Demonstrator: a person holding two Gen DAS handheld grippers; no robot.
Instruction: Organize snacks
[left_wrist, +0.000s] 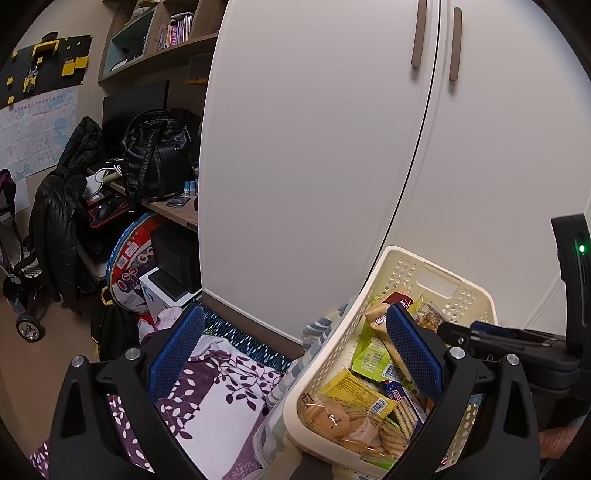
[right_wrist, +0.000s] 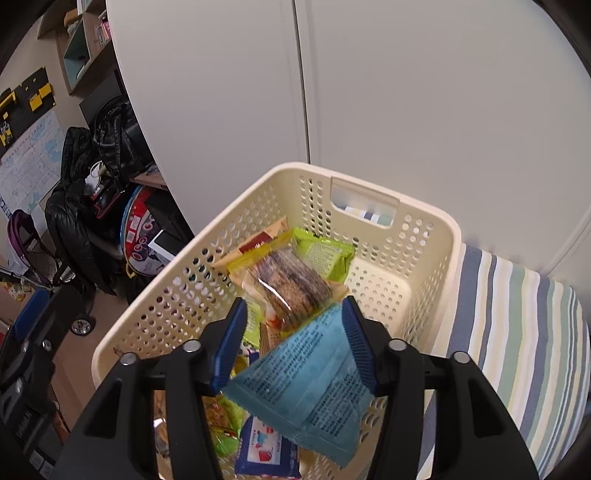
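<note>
Looking at the right tongs (right_wrist: 293, 341), they're spread wide with a blue snack packet (right_wrist: 306, 391) loose between the pads, tilted just above the cream basket (right_wrist: 424, 236); it's light, crinkly and slippery, so I'd pinch a sealed edge. Left tongs (left_wrist: 295, 354) hang open and empty over the basket's near corner, the basket sitting on the bed
</note>
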